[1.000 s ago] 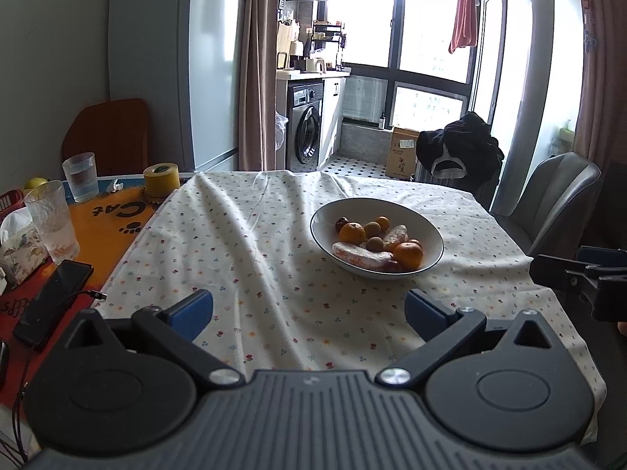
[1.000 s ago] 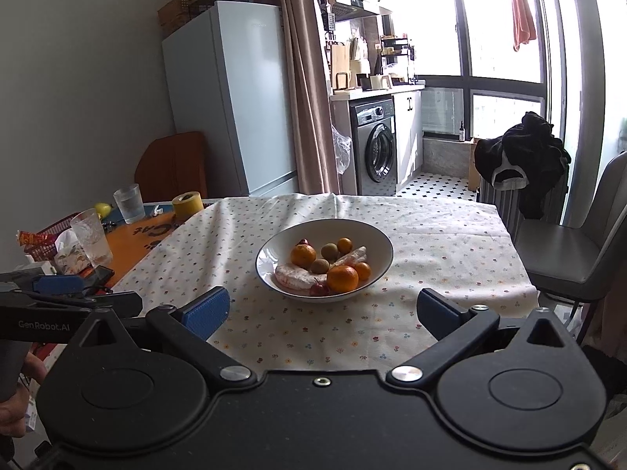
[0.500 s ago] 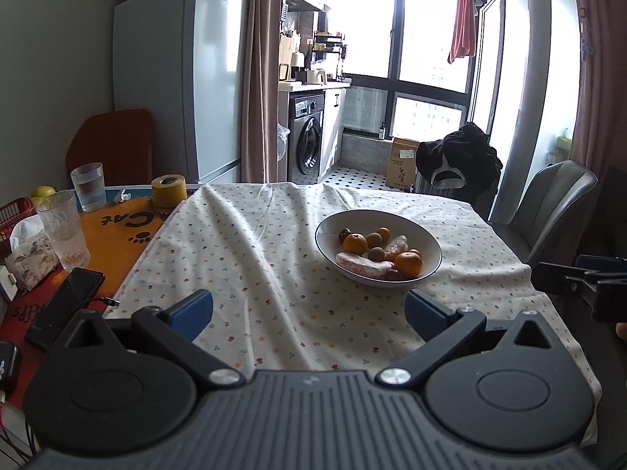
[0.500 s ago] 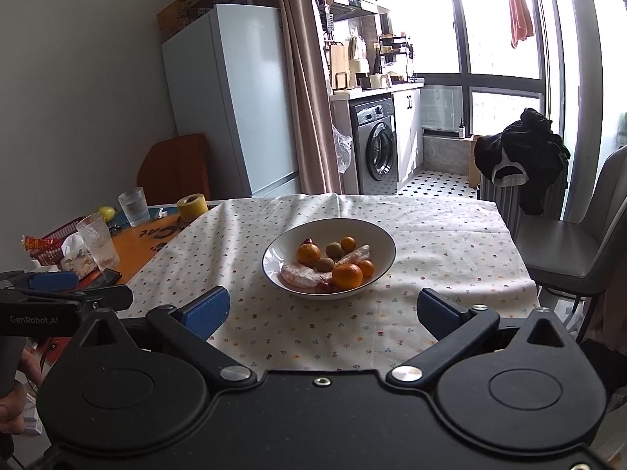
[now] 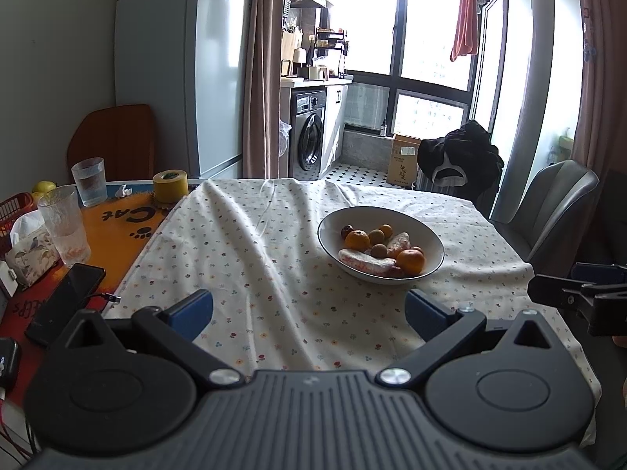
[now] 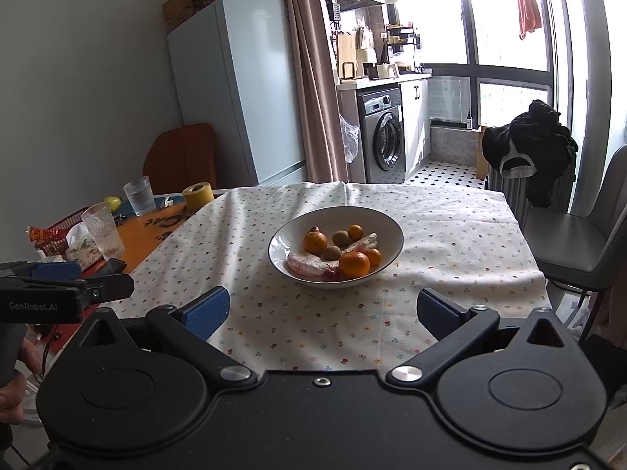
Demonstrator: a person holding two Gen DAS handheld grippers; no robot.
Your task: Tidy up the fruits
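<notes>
We hold both grippers short of the worktop's near edge, each spread wide and gripping nothing: the left gripper (image 5: pixel 309 309) and the right gripper (image 6: pixel 323 311). Neither touches anything.

The risks, as we judge them: the cloth (image 6: pixel 450 235) lies rumpled and hangs over the near edge, so a low approach could snag it and drag the bowl (image 6: pixel 392 227) with it. The fruit is round and heaped, so a pinch off centre could squirt a piece out over the rim or set its neighbours rolling.

The bowl sits near the middle of the cloth, somewhat toward the right edge in the left view. In it lie 4 oranges, the largest (image 6: pixel 354 264) at the front, 2 brown round fruits (image 6: pixel 332 252), 2 pale pinkish long pieces (image 6: pixel 307 263) and some small dark red fruit (image 6: pixel 331 274).

Along the left edge stand 2 glasses, the nearer (image 5: pixel 64 225) holding a little residue, the farther (image 5: pixel 89 182) holding water. At the far left corner a red basket (image 6: pixel 58 235) holds packets, with a yellow-green fruit (image 5: pixel 43 187) beyond it.
</notes>
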